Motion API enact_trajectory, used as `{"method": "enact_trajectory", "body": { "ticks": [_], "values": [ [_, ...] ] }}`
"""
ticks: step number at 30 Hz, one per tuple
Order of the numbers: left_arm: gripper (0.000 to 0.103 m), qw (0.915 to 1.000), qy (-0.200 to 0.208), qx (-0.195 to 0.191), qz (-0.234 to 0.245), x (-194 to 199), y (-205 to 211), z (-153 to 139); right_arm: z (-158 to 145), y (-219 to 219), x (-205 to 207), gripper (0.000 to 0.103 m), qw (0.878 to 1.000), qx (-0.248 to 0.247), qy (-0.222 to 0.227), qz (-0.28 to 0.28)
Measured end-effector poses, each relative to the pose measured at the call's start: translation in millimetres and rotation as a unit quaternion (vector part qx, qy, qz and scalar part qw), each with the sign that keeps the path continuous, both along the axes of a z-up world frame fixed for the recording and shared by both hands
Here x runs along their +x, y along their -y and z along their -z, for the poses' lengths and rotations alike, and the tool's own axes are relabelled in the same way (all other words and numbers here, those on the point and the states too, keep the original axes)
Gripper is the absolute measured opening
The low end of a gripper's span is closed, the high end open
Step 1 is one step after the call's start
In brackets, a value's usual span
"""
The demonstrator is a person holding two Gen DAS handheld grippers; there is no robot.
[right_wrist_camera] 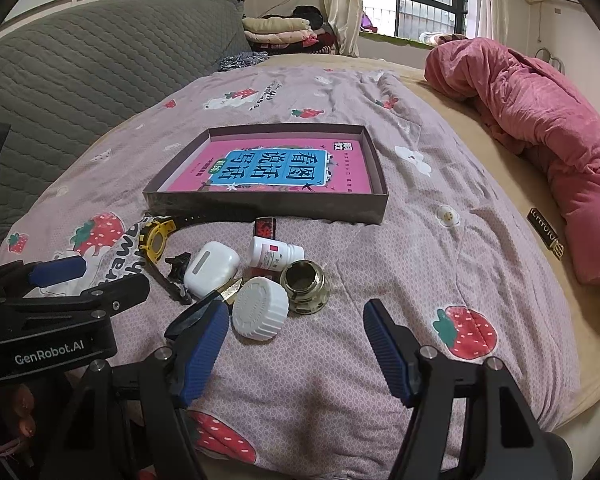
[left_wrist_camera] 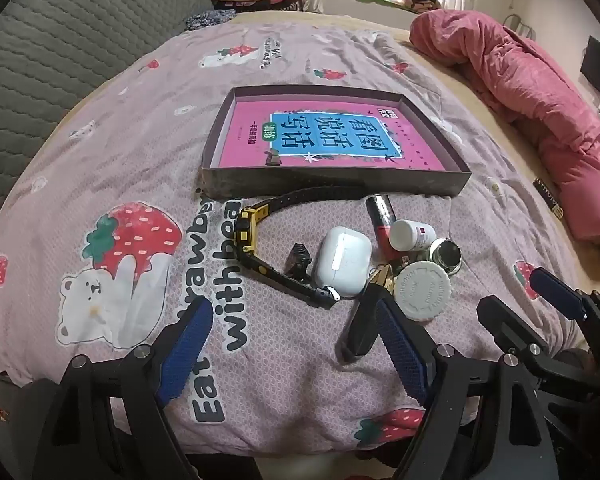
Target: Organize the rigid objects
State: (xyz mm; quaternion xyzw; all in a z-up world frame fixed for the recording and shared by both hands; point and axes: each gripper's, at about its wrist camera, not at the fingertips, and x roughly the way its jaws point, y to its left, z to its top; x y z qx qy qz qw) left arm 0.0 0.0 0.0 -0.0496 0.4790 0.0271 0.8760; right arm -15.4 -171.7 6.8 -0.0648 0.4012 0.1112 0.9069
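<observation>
Both spread wide and holding nothing, the left hand-held gripper (left_wrist_camera: 296,344) and right hand-held gripper (right_wrist_camera: 296,350) hover over the bed (right_wrist_camera: 440,264), just ahead a white cap (right_wrist_camera: 261,313), earbud case (left_wrist_camera: 343,261) and watch (left_wrist_camera: 249,228), beyond them the box (left_wrist_camera: 336,186).

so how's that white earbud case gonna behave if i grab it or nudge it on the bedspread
The white earbud case looks smooth and glossy with rounded edges, so it may slip between the fingers unless squeezed on its flat faces. It is a rigid shell, so it should not flex. Lying flat on the soft bedspread, it would probably slide or rock rather than roll.
</observation>
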Motion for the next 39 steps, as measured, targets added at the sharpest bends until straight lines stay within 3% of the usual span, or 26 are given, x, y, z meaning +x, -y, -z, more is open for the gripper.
{"method": "enact_trajectory", "body": {
  "ticks": [39],
  "values": [
    [0.084,1.0,0.002,0.003,0.006,0.7,2.9,6.9,0.4,-0.8,1.1,0.069,1.0,-0.003,0.004,-0.001]
  ]
}}
